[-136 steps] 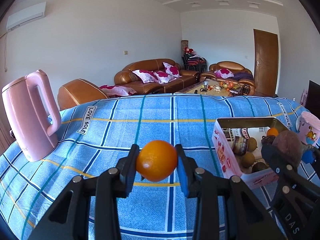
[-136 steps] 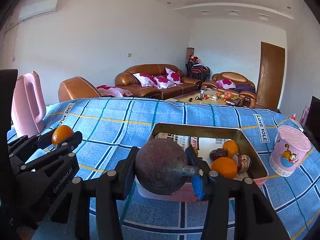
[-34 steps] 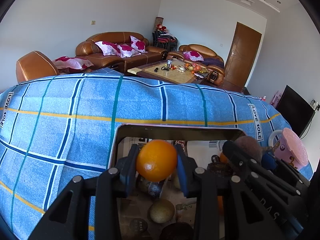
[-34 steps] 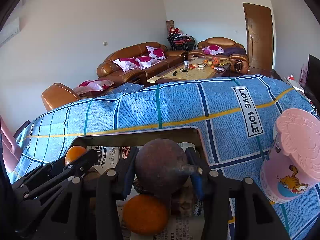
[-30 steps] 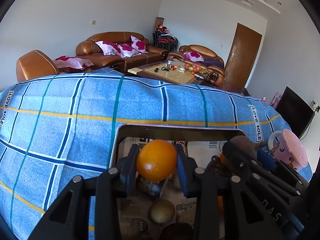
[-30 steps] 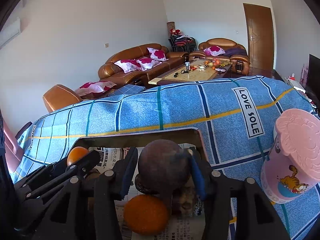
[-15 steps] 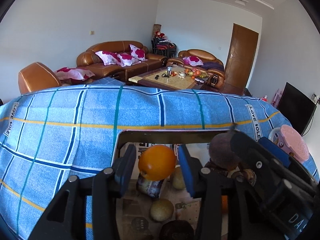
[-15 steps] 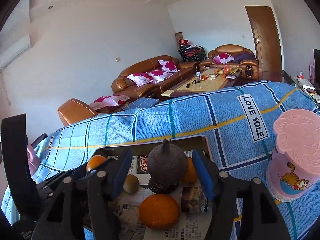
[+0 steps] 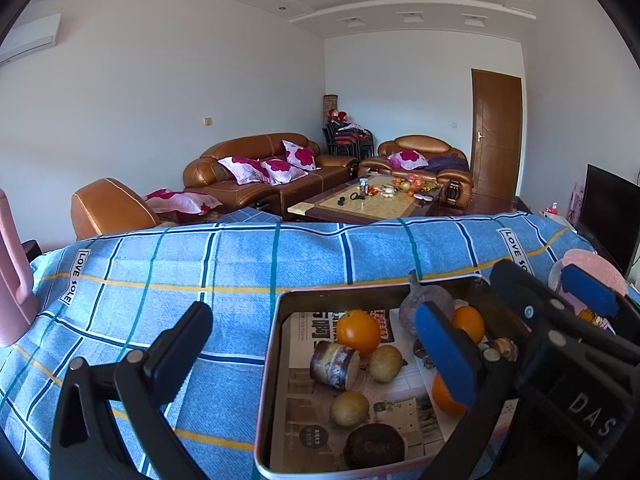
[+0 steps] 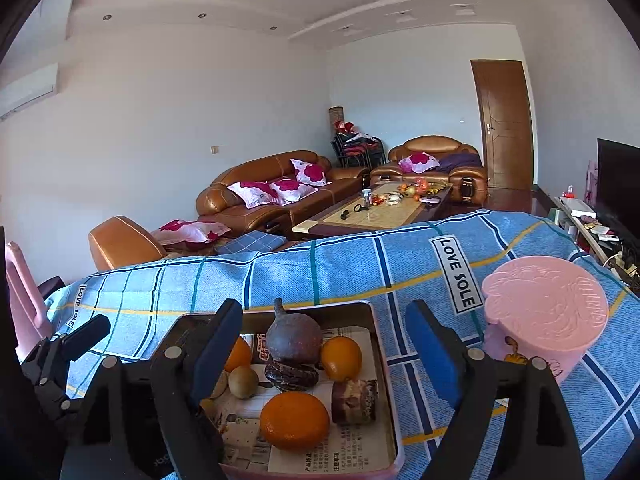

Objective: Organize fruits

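Note:
A pink-rimmed tray (image 9: pixel 276 344) lined with newspaper sits on the blue checked cloth and holds several fruits. An orange (image 9: pixel 358 332) lies near its back left. A dark round fruit with a stem (image 10: pixel 294 338) stands upright at the back, also in the left wrist view (image 9: pixel 426 308). My left gripper (image 9: pixel 316 350) is open wide and empty above the tray's left side. My right gripper (image 10: pixel 324 340) is open wide and empty above the tray. More oranges (image 10: pixel 294 420), kiwis (image 9: pixel 350 408) and dark fruits lie in the tray.
A pink lidded cup (image 10: pixel 544 312) stands right of the tray. A pink kettle (image 9: pixel 12 280) stands at the table's left edge. Sofas and a coffee table are in the room beyond the far edge.
Both grippers opened and let go of their fruit. The orange and the dark stemmed fruit now rest in the tray. Both grippers rose and drew back.

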Demonstrator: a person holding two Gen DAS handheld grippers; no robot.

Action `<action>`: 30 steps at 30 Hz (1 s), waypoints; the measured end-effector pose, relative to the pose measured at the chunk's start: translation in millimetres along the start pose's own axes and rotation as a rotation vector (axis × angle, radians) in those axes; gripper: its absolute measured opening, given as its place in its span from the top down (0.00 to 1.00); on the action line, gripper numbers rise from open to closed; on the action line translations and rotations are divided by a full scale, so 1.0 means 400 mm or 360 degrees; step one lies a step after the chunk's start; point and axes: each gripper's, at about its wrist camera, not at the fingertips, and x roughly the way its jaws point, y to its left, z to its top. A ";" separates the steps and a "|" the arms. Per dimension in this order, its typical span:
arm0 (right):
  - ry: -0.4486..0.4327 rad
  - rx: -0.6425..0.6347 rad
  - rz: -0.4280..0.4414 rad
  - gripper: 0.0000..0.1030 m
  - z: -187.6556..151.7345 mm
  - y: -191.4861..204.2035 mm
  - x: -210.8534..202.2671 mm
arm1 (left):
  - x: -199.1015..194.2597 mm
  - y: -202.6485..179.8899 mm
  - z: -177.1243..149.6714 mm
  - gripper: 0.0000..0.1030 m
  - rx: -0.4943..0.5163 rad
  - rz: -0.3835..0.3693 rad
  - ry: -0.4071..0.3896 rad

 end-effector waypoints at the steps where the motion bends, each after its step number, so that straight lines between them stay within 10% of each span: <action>1: -0.0009 -0.0003 -0.0009 0.17 -0.001 -0.001 -0.006 | -0.006 0.006 -0.001 0.00 -0.0007 0.0007 -0.0008; 30: -0.0301 -0.0156 -0.0116 0.17 -0.062 0.056 -0.193 | -0.175 0.051 -0.069 0.00 -0.0008 0.0090 -0.0162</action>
